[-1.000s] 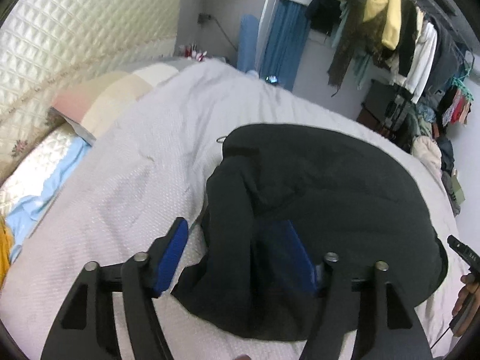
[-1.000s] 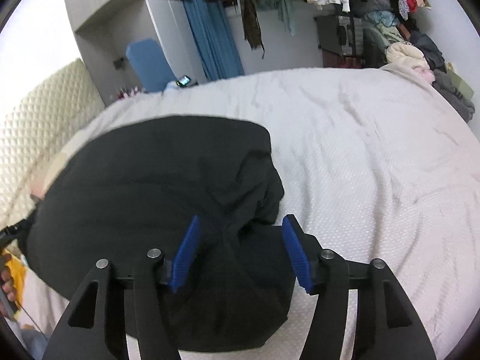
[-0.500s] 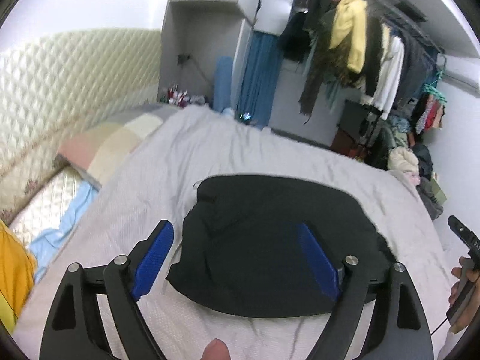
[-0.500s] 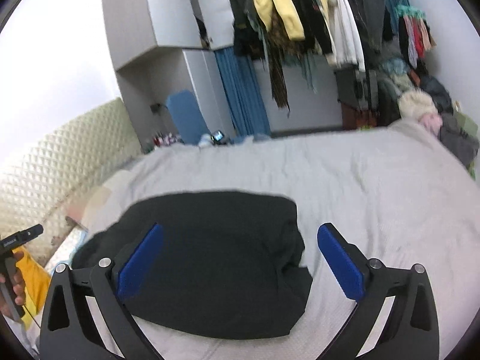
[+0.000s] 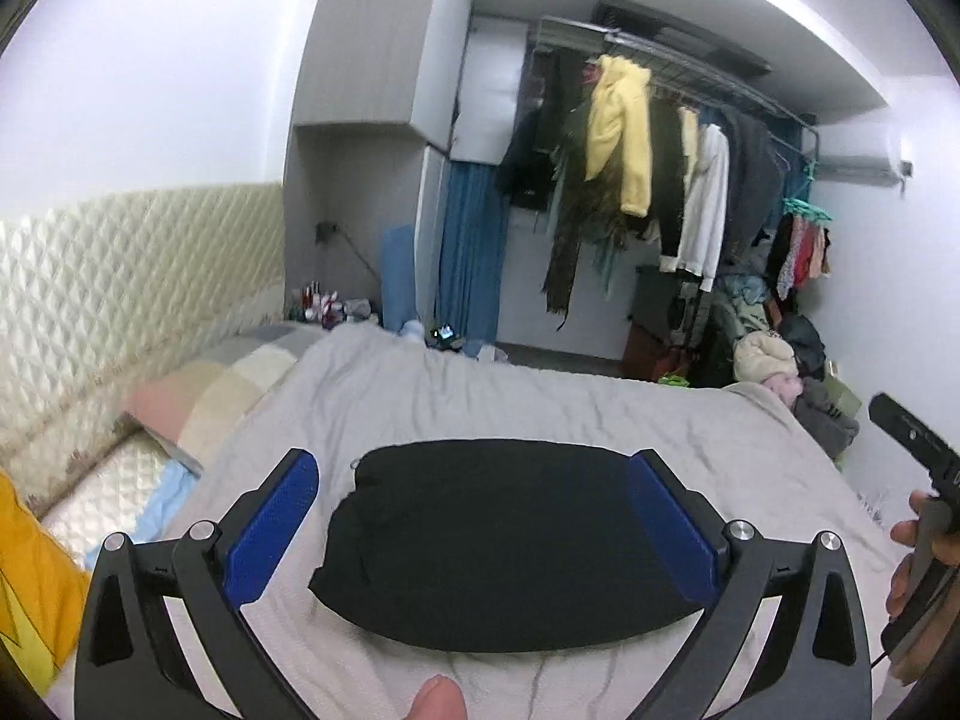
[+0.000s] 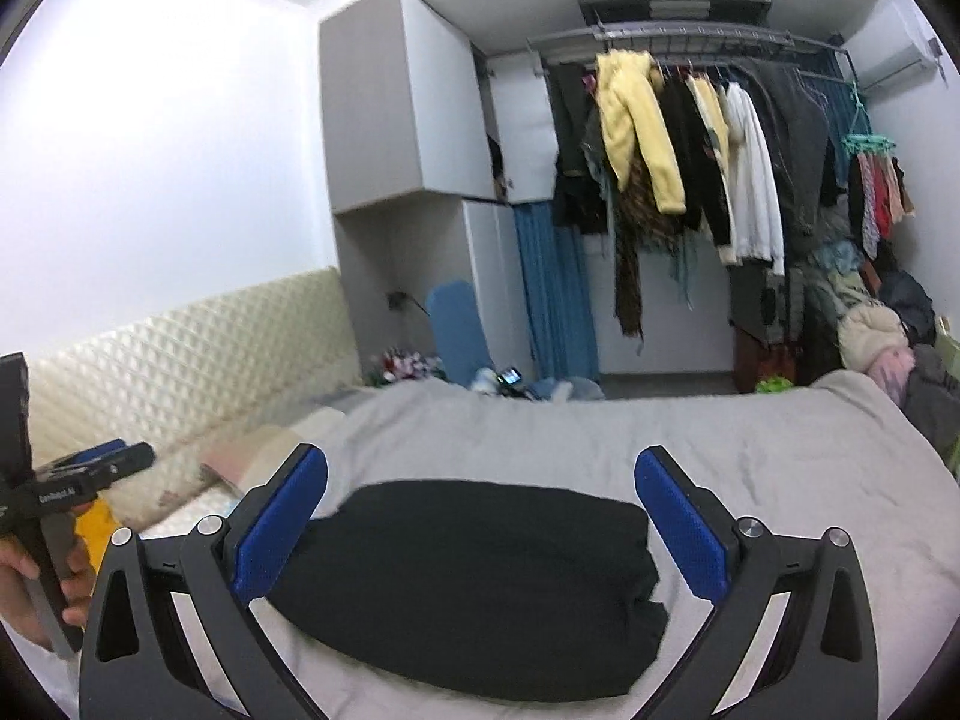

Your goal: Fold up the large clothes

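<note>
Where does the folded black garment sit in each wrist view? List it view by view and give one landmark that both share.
Left wrist view: the folded black garment lies low in the centre on the grey bedspread, framed by the blue pads.
Right wrist view: the garment lies low in the centre, its bunched end toward the picture's right.
Shared landmark: the yellow hoodie on the clothes rail, top, right of centre.

I count one folded black garment (image 5: 504,546) lying on one bed (image 5: 600,414). I carry two hand-held grippers: my left hand-held gripper (image 5: 474,516), its jaws opening with nothing between them, and my right hand-held gripper (image 6: 480,516). One pillow (image 5: 204,396) lies by one quilted headboard (image 5: 120,276). One yellow hoodie (image 5: 618,132) hangs on one clothes rail (image 6: 690,36).
</note>
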`<control>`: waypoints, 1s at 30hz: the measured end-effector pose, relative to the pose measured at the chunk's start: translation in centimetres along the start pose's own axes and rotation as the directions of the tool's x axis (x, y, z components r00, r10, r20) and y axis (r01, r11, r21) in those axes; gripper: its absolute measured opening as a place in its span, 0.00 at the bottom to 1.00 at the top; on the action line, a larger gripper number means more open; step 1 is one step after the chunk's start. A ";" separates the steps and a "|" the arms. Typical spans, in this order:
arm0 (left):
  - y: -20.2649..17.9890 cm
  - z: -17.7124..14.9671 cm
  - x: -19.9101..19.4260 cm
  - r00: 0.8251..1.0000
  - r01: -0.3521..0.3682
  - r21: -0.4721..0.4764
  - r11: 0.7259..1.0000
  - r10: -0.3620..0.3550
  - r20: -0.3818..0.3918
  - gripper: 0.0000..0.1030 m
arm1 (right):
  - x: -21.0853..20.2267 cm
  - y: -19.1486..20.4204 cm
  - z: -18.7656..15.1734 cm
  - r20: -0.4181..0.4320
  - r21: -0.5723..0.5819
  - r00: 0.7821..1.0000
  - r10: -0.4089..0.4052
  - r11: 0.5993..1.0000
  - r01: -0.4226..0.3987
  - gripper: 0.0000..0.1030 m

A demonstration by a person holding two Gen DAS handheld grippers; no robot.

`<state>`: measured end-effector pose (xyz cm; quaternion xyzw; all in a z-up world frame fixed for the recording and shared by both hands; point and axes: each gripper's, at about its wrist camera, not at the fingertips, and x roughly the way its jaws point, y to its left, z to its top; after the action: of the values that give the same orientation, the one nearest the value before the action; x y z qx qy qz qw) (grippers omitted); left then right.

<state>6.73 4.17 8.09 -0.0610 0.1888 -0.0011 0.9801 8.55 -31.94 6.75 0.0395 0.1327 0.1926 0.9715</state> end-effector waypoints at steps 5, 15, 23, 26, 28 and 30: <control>-3.2 -0.9 -4.1 1.000 -0.001 0.075 0.997 -0.001 0.028 1.00 | -2.8 2.6 -0.4 0.041 -0.044 0.999 0.016 0.999 -0.014 1.00; -6.4 -5.7 -7.7 0.999 0.053 0.083 0.995 -0.052 -0.015 1.00 | -5.1 6.0 -4.7 -0.018 -0.057 0.999 0.051 0.997 -0.051 1.00; -6.4 -9.4 -6.4 0.995 0.046 0.079 0.996 -0.039 -0.094 1.00 | -6.0 6.7 -8.2 -0.076 -0.031 0.997 0.030 0.999 -0.032 1.00; -6.1 -10.5 -5.8 0.993 0.047 0.069 0.996 -0.039 -0.115 1.00 | -5.8 6.8 -9.0 -0.094 -0.030 0.995 0.011 0.999 -0.014 1.00; -5.8 -11.0 -5.4 0.992 0.048 0.062 0.997 -0.040 -0.123 1.00 | -5.6 7.0 -9.7 -0.106 -0.035 0.994 0.007 0.999 -0.011 1.00; -5.4 -11.3 -4.9 0.991 0.047 0.054 0.997 -0.040 -0.128 1.00 | -5.4 7.0 -10.1 -0.113 -0.030 0.994 0.007 1.000 -0.010 1.00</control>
<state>-1.89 -2.38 0.17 -0.0371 0.2493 -0.0316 0.9672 -1.52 -27.30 -0.76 0.0145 0.1843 0.2008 0.9620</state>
